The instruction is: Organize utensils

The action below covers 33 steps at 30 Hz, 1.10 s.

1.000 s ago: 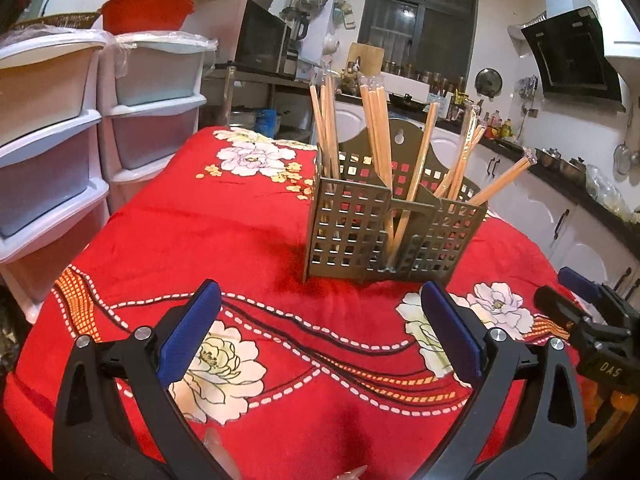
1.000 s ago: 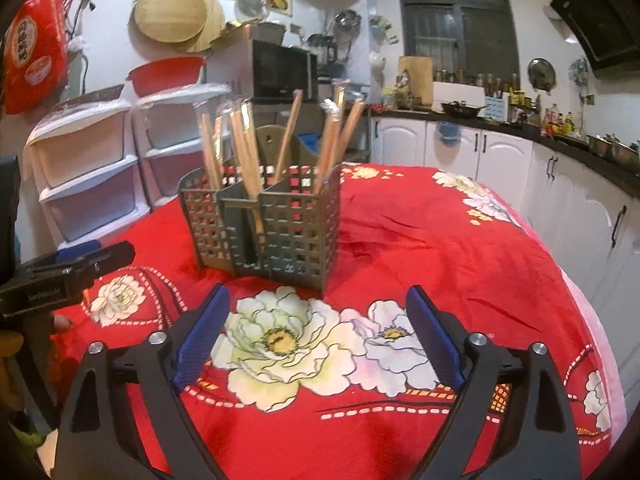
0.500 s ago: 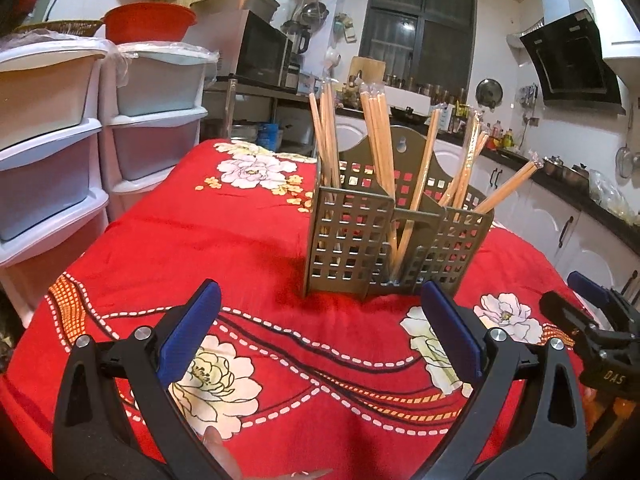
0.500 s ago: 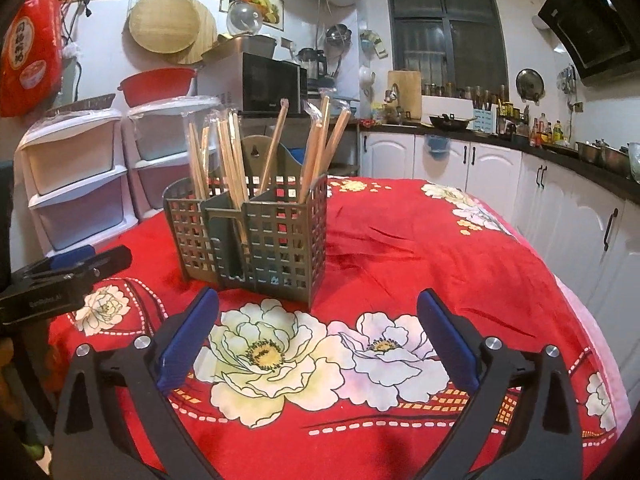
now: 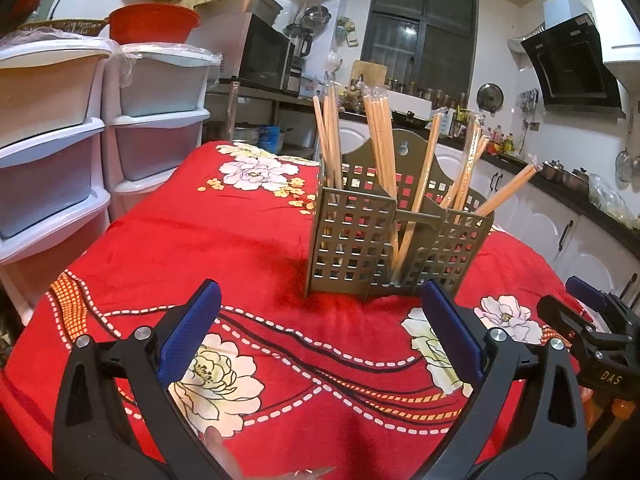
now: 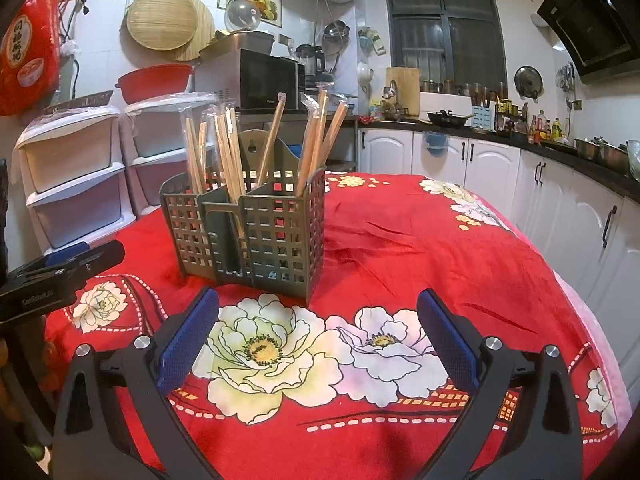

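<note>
A brown lattice utensil holder [image 5: 394, 248] [image 6: 248, 236] stands on the red flowered tablecloth [image 5: 224, 240] [image 6: 420, 240]. Several wrapped wooden chopsticks [image 5: 380, 140] [image 6: 228, 152] stick upright and slanted out of its compartments. My left gripper [image 5: 320, 328] hovers in front of the holder, open, with nothing between its blue pads. My right gripper [image 6: 318, 336] is open too, nearer than the holder and a little to its right, over the white flower print. Each gripper shows at the edge of the other's view, the right one [image 5: 592, 320] and the left one [image 6: 64, 268].
White plastic drawer units [image 5: 100, 152] [image 6: 80, 176] stand beside the table on the left. Kitchen counters and white cabinets [image 6: 520, 184] run along the back and right. A microwave [image 6: 264, 80] and a red basin [image 6: 154, 82] sit behind the holder.
The right gripper's jaws spread a little wider. Both views have tipped slightly upward, so the holder sits lower in the pictures. The holder and chopsticks stay where they were.
</note>
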Each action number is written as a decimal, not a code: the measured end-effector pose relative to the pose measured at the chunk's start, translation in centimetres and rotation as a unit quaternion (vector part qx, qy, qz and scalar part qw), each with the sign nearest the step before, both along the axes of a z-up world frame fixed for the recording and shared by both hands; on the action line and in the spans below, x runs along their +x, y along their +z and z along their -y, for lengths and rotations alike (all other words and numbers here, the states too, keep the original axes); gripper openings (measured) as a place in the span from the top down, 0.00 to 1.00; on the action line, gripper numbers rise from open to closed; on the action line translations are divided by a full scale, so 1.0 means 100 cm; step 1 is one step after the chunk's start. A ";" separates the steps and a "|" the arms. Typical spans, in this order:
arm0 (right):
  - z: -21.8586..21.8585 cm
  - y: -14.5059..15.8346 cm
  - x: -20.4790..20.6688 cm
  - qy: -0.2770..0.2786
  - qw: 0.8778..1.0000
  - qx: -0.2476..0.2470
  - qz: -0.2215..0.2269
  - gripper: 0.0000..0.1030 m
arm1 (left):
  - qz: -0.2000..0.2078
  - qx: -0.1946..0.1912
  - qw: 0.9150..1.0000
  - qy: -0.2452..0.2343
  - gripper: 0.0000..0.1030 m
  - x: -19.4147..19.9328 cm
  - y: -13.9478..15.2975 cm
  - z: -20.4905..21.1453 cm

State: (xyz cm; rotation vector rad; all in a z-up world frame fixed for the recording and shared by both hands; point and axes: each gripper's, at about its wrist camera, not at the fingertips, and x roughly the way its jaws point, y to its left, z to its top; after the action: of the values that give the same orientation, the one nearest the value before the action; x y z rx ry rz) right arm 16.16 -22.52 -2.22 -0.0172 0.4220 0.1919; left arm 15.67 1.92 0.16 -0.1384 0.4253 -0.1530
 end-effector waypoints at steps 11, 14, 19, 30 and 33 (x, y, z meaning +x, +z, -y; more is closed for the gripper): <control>0.000 0.000 0.000 0.000 1.000 0.000 0.000 0.06 | 0.002 0.003 1.000 0.002 0.11 -0.002 0.000 0.000; 0.000 0.000 0.000 0.001 1.000 0.000 0.000 0.06 | 0.002 0.003 1.000 0.003 0.11 -0.002 0.000 0.000; 0.000 0.000 0.000 0.001 1.000 0.000 -0.001 0.06 | 0.002 0.003 1.000 0.003 0.11 -0.002 0.001 0.000; -0.001 -0.001 -0.001 0.000 1.000 0.000 -0.003 0.06 | 0.002 0.003 1.000 0.003 0.11 -0.002 0.001 0.000; -0.001 -0.002 -0.001 -0.001 1.000 0.000 -0.002 0.06 | 0.003 0.003 1.000 0.003 0.11 -0.002 0.001 0.000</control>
State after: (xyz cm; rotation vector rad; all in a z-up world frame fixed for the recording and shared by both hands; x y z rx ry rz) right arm 16.05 -22.43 -2.39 -0.0173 0.4259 0.1908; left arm 15.43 1.89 0.27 -0.1321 0.4189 -0.1469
